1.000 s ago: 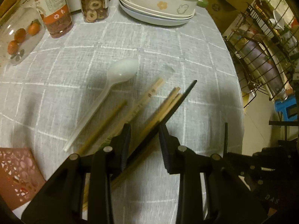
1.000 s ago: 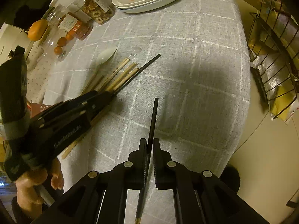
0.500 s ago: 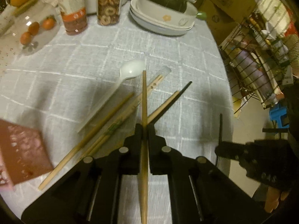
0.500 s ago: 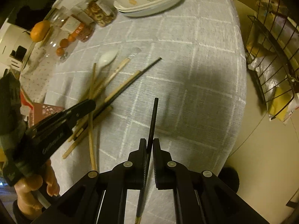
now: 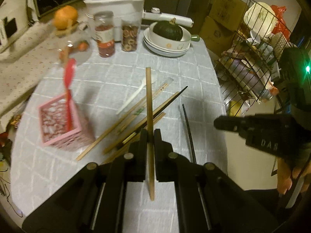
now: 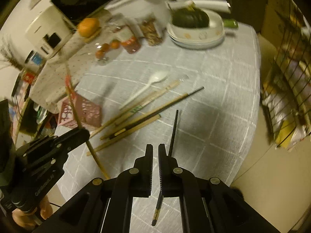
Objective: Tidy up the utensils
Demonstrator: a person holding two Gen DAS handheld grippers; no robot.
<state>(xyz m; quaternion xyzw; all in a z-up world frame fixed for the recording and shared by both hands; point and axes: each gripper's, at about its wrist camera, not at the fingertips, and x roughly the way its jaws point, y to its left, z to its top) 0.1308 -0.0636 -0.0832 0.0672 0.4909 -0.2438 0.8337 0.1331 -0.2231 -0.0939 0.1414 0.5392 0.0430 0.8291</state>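
both claws are clamped narrow, each on one chopstick. left gripper [image 5: 148,134] pinches a pale wooden chopstick [image 5: 149,101] that runs straight toward twelve o'clock in its own view, its tip crossing over the loose sticks on the table, its butt end sticking back between the arms toward six. from the right wrist view this same left gripper [image 6: 81,134] sits at about eight o'clock, with the wooden stick slanting up through it and a person's fingers [image 6: 29,216] under the handle.

right gripper [image 6: 155,149] has its jaws nearly together, and a black chopstick [image 6: 174,130] runs along the inner face of the right-hand jaw, its tip toward twelve, its gold-banded end trailing toward six. it seems to be gripped off to one side, though blur makes the exact contact hard to read. from the left wrist view the right gripper [image 5: 219,123] shows at three o'clock.

on the grey checked tablecloth [image 5: 116,73] a pile of chopsticks [image 5: 134,120] lies fanned out, wooden ones and one black, with a white spoon [image 6: 153,81] just beyond them toward twelve. a pink perforated basket [image 5: 58,124] stands at nine o'clock of the pile, holding a red utensil [image 5: 69,89] upright. far back toward twelve are stacked white dishes [image 5: 167,46] with a dark green squash [image 5: 168,30] in them, and two jars [image 5: 116,35] toward eleven.
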